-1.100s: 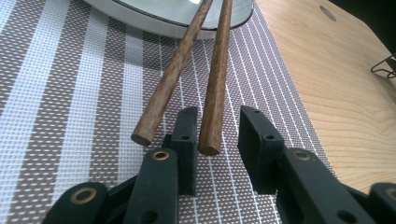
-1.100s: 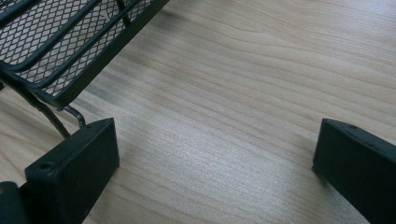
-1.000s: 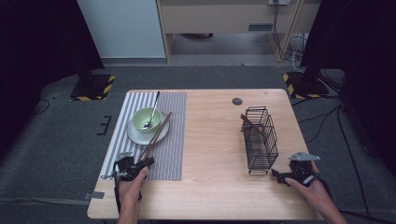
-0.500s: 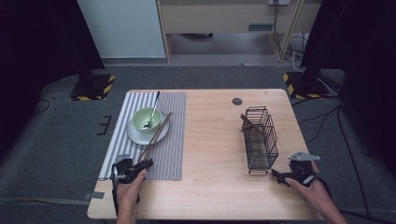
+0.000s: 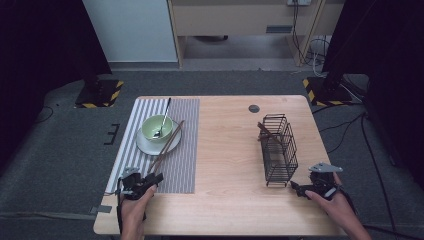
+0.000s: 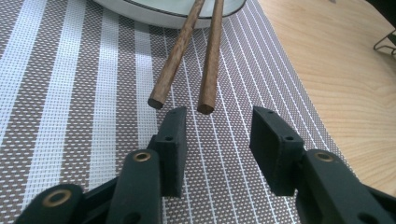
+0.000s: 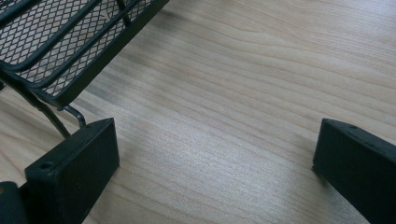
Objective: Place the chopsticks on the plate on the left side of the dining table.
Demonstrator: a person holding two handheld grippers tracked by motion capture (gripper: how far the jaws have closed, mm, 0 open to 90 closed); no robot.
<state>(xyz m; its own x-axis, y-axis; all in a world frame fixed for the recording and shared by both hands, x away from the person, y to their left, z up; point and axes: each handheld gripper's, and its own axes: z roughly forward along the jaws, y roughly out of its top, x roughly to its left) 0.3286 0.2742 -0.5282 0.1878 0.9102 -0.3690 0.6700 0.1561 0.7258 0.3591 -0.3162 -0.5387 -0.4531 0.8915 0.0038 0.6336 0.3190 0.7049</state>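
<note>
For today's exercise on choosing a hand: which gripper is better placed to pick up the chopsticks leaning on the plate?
Left. The left gripper is open right at the chopsticks ends; the right gripper sits across the table beside the wire basket.

Left gripper [image 6: 217, 135]: matte black blocky jaws, small screw holes, brass-ringed pivots on the linkage arms. Right gripper [image 5: 305, 189]: black too, grey three-cornered plate [image 5: 325, 168] on top. Bare forearms, no sleeves.

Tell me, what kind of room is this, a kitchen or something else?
Probably a lab or recording studio, not a kitchen: dark curtains flank a lone wooden table, hazard-striped stand bases sit on grey carpet, and cables trail behind.
</note>
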